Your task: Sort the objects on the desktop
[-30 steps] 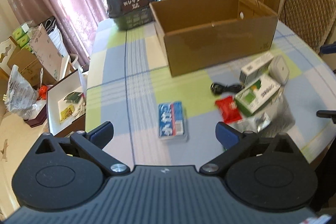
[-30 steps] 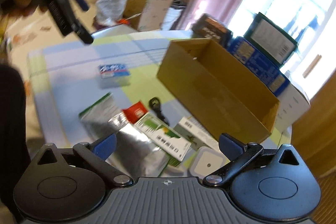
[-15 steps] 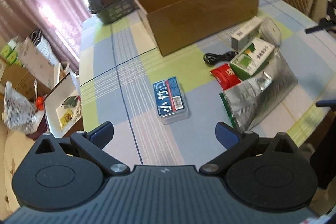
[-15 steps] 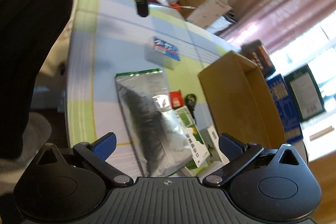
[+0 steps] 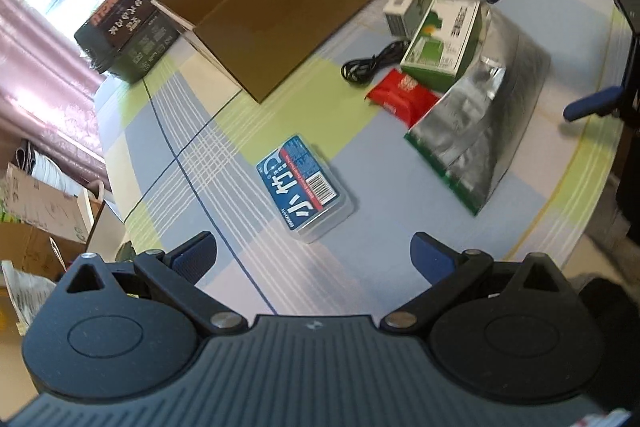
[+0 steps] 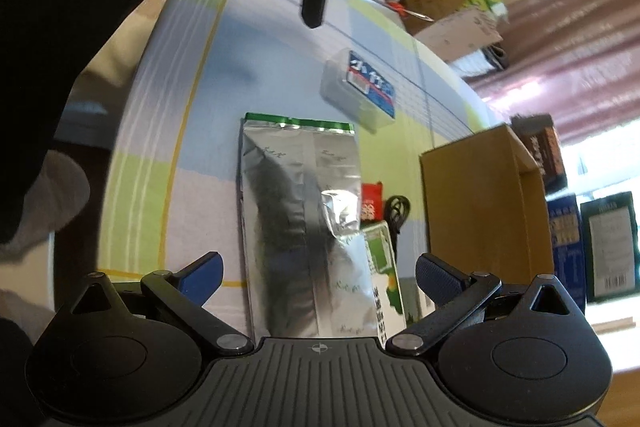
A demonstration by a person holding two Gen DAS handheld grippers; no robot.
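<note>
Closing in, the wide-open, empty left gripper [image 5: 312,251] now has the clear blue-labelled plastic case [image 5: 305,187] just ahead between its fingers, while the right gripper [image 6: 318,273], equally spread and empty, hangs over the silver foil pouch [image 6: 304,211].

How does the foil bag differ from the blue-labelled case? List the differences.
The foil bag is long, silver and crinkled; the case is short, clear plastic with a blue label. The bag leans partly on the green box; the case lies alone, flat. The bag lies before the right gripper, the case before the left gripper. Both rest on the table.
</note>
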